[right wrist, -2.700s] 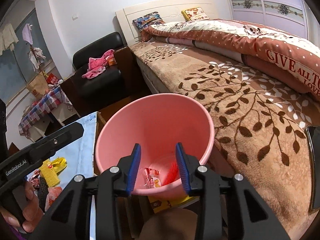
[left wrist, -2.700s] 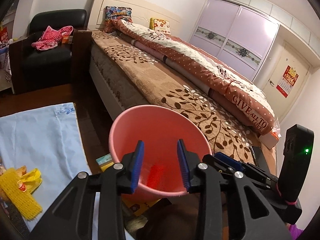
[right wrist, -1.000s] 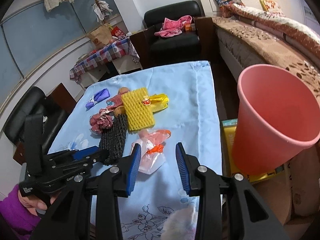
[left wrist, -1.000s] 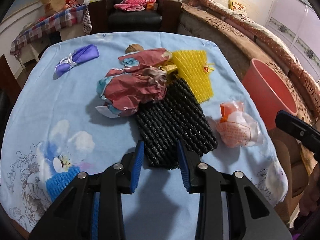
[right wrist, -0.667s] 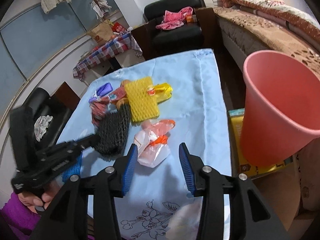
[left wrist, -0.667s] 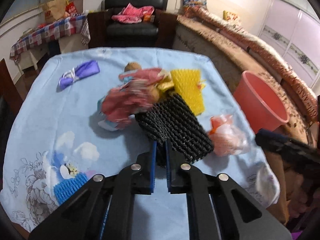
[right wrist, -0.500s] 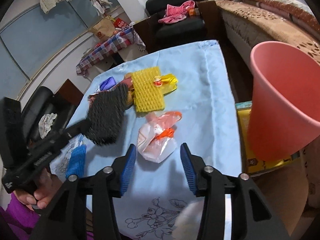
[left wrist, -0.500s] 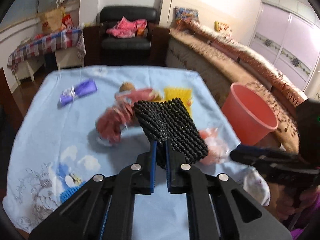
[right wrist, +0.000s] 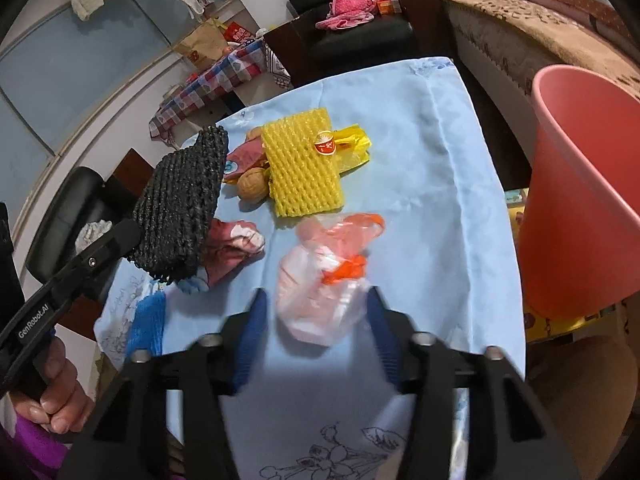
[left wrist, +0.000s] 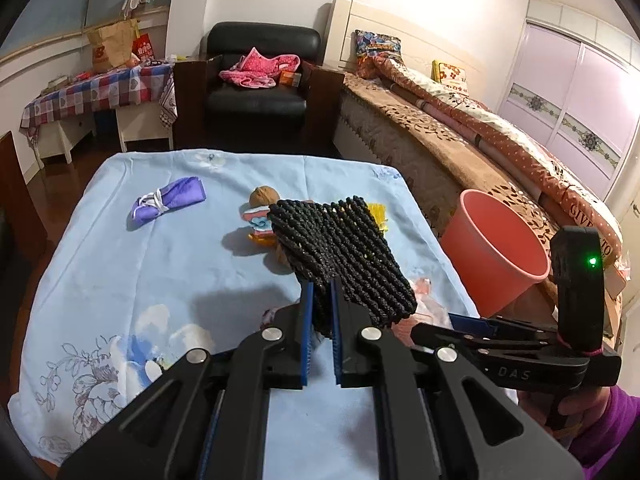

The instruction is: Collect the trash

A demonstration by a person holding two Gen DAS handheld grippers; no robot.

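Observation:
My left gripper (left wrist: pixel 320 298) is shut on one edge of a black foam net (left wrist: pixel 340 248), which hangs lifted above the blue tablecloth (left wrist: pixel 120 260). The right wrist view shows that net (right wrist: pixel 180 200) in the air at the left. My right gripper (right wrist: pixel 316 312) points down at a clear and orange plastic bag (right wrist: pixel 324 276) lying on the cloth. Its jaws are closing with the bag between them, and the pads do not press on it. A pink bin (right wrist: pixel 580 180) stands on the floor off the table's right edge.
On the cloth lie a yellow foam net (right wrist: pixel 304 168), a yellow wrapper (right wrist: pixel 354 146), walnuts (right wrist: pixel 250 186), a crumpled red wrapper (right wrist: pixel 232 244), a blue foam net (right wrist: pixel 150 328) and a purple bundle (left wrist: pixel 168 200). A bed (left wrist: pixel 460 148) runs behind the bin.
The left gripper shut on the black net and lifted it off the table. The right gripper came down from the bin side over the plastic bag, which now sits between its fingers.

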